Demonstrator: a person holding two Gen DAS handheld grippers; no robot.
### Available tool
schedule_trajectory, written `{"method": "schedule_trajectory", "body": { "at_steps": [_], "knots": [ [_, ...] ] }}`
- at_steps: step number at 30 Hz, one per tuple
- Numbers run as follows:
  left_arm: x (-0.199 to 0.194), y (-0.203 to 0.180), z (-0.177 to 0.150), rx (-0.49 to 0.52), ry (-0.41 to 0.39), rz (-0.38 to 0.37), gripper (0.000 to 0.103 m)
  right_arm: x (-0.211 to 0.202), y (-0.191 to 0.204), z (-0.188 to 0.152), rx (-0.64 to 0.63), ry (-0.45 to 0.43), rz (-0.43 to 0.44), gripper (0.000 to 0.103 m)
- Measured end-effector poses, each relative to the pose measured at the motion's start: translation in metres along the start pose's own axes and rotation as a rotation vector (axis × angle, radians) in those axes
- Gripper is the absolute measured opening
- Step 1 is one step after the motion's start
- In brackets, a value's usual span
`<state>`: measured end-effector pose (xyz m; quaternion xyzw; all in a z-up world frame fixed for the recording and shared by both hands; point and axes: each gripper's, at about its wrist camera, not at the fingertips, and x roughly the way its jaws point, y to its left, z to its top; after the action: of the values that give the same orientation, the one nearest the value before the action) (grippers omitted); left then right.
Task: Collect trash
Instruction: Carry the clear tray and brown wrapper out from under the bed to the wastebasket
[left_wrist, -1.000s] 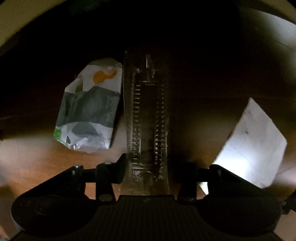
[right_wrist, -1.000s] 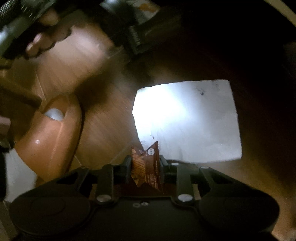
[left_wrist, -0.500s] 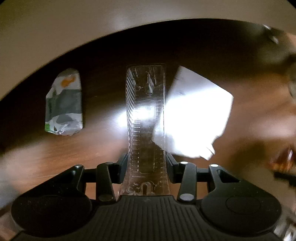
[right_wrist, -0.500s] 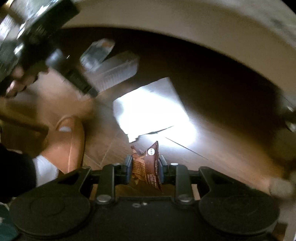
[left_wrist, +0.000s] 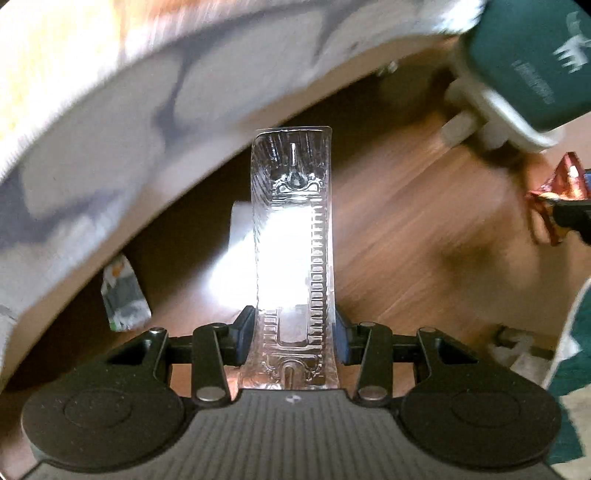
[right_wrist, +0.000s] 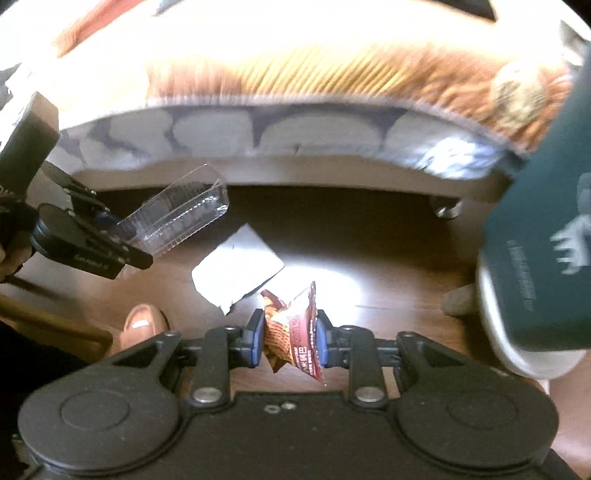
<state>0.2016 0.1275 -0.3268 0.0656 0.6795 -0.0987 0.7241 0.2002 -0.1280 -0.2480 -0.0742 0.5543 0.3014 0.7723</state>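
Observation:
My left gripper (left_wrist: 293, 334) is shut on a long clear plastic tray (left_wrist: 293, 236) that sticks out ahead of its fingers, high above the wooden floor. In the right wrist view that left gripper (right_wrist: 110, 236) and the clear tray (right_wrist: 177, 221) show at the left. My right gripper (right_wrist: 290, 341) is shut on a crumpled red-brown snack wrapper (right_wrist: 295, 328), which the left wrist view catches at its right edge as the wrapper (left_wrist: 554, 195). On the floor under the bed lie a white sheet of paper (right_wrist: 236, 266) and a crumpled grey, white and orange wrapper (left_wrist: 123, 295).
A bed edge (right_wrist: 295, 140) with a grey-patterned mattress side and an orange blanket spans the top. A dark green bin with a white base (right_wrist: 543, 258) stands at the right. An orange slipper (right_wrist: 142, 325) sits on the floor at lower left.
Both grippers have risen well away from the floor, each still holding its piece. The paper and the crumpled wrapper look smaller, and the bed edge and green bin have come into view.

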Motion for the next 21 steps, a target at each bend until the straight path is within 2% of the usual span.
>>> {"method": "schedule_trajectory", "body": {
  "at_steps": [14,21],
  "knots": [
    [-0.181,-0.112,0.034,0.022,-0.317,0.058,0.042,-0.159,-0.039,-0.021,0.082,-0.312,-0.068,0.027],
    [-0.243,-0.173,0.051,0.050,-0.446,0.077,0.042,-0.218,-0.070,-0.038,0.103,-0.445,-0.119,0.027]
  ]
}}
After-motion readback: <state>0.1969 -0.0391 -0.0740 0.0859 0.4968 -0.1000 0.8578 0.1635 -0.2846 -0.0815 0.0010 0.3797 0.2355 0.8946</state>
